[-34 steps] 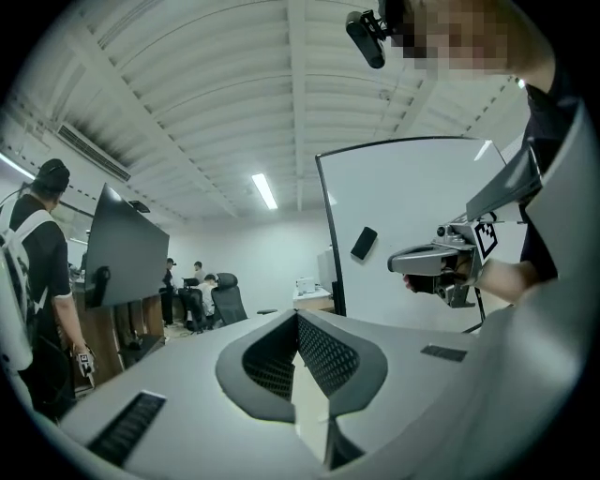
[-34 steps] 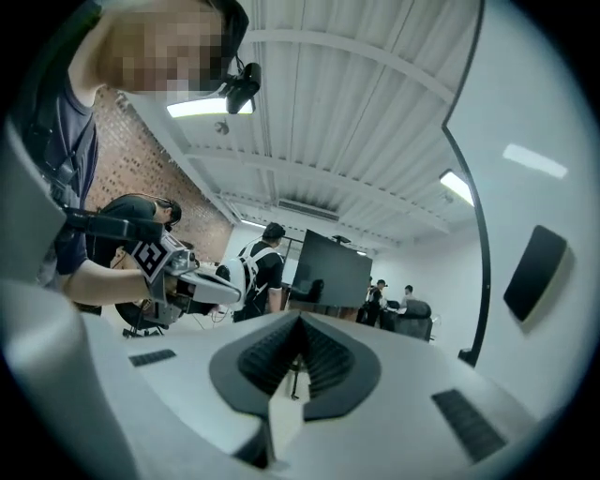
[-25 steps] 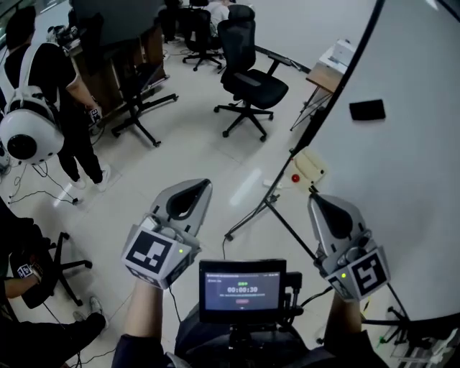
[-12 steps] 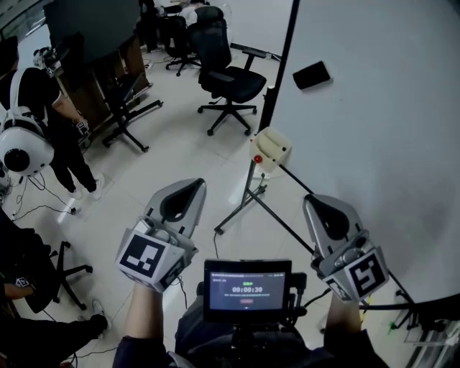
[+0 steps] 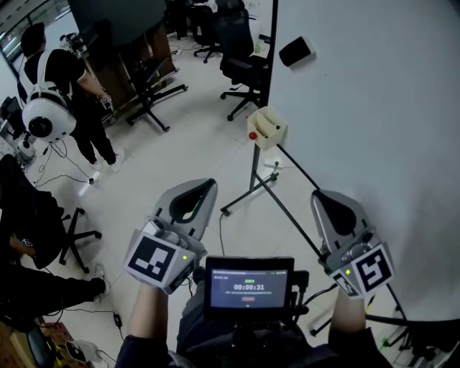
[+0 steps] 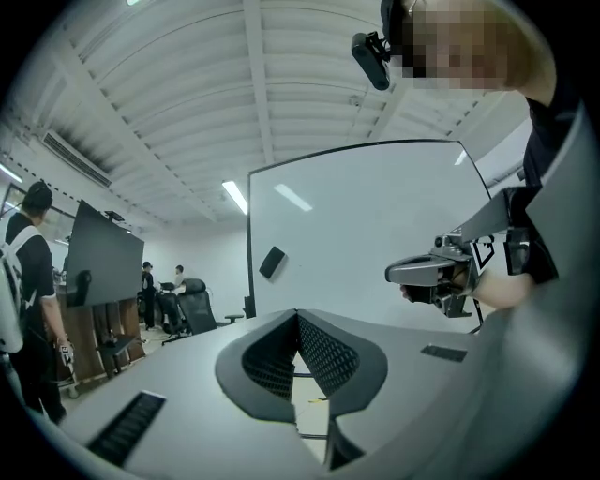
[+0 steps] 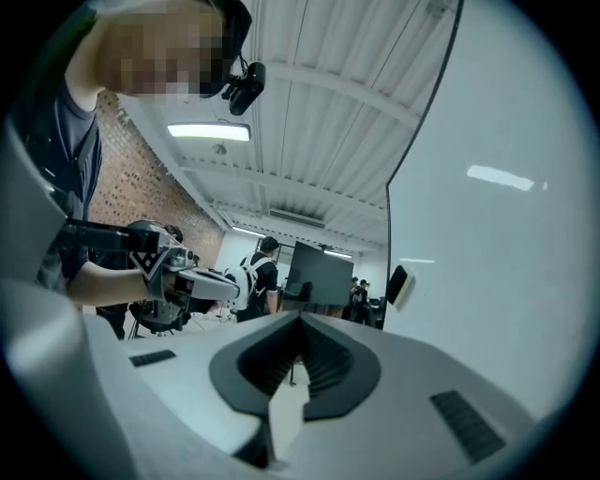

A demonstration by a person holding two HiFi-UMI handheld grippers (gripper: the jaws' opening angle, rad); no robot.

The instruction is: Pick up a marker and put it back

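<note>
A cream holder box (image 5: 267,127) hangs at the whiteboard's (image 5: 374,108) lower left corner, with a red-ended thing (image 5: 253,136), perhaps a marker, at its left side. A black eraser (image 5: 295,51) sticks to the board above it. My left gripper (image 5: 191,195) is held low in front of me, shut and empty, well short of the holder. My right gripper (image 5: 333,206) is level with it near the board, also shut with nothing in it. In the left gripper view the jaws (image 6: 296,319) meet at their tips; the right gripper (image 7: 300,323) looks the same in its own view.
The whiteboard's black stand legs (image 5: 259,188) spread over the tiled floor between the grippers. Office chairs (image 5: 241,43) stand behind. A person with a white backpack (image 5: 54,93) stands at left beside a dark screen on a stand (image 5: 115,18). A small monitor (image 5: 249,287) sits at my chest.
The head view has swung: the holder and eraser now sit higher and further left in the picture. Both grippers keep the same pose, still shut and empty.
</note>
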